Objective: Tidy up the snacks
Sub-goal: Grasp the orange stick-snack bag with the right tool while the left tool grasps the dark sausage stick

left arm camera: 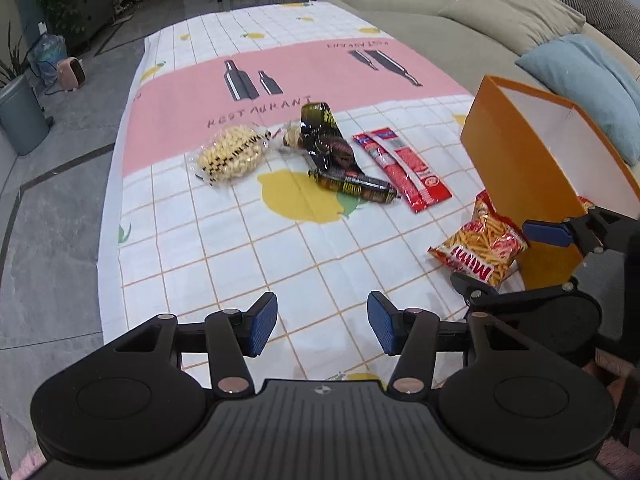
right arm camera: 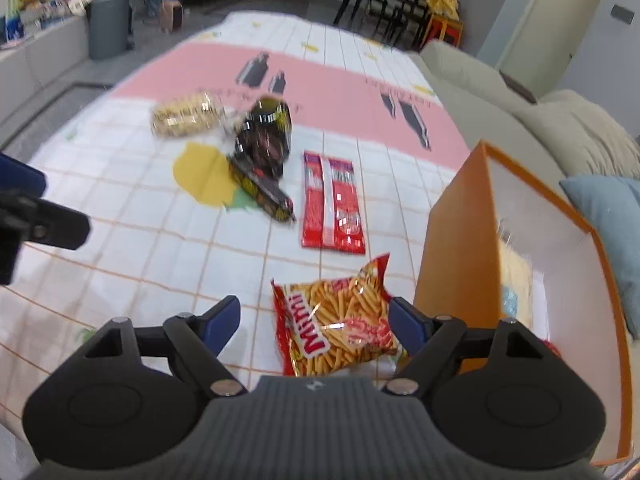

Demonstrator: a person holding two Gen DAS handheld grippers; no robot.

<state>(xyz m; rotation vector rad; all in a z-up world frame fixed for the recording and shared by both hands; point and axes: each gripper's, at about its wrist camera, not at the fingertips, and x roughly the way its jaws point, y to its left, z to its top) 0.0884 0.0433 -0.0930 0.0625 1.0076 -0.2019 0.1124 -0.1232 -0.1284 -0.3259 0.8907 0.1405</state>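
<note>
My left gripper (left arm camera: 322, 322) hangs open over bare tablecloth (left arm camera: 224, 256), nothing between its blue pads. A red-and-yellow bag of snack sticks (right arm camera: 340, 324) lies beside the orange box (right arm camera: 452, 240). It sits between the spread fingers of my right gripper (right arm camera: 316, 320), which is open; the left pad stands clear of the bag. Farther out lie a peanut bag (left arm camera: 230, 154), a dark packet (left arm camera: 328, 140), a dark sausage stick (left arm camera: 354, 186) and a flat red packet (left arm camera: 404, 168). A pale packet (right arm camera: 516, 276) shows inside the box. The right gripper (left arm camera: 508, 260) also appears in the left wrist view.
A beige sofa (left arm camera: 440, 36) with a blue cushion (left arm camera: 592, 80) borders the table's right side. The table's left edge drops to grey floor (left arm camera: 56, 200), where a grey bin (left arm camera: 20, 116) stands. The left gripper's finger (right arm camera: 44, 220) shows at the left edge of the right wrist view.
</note>
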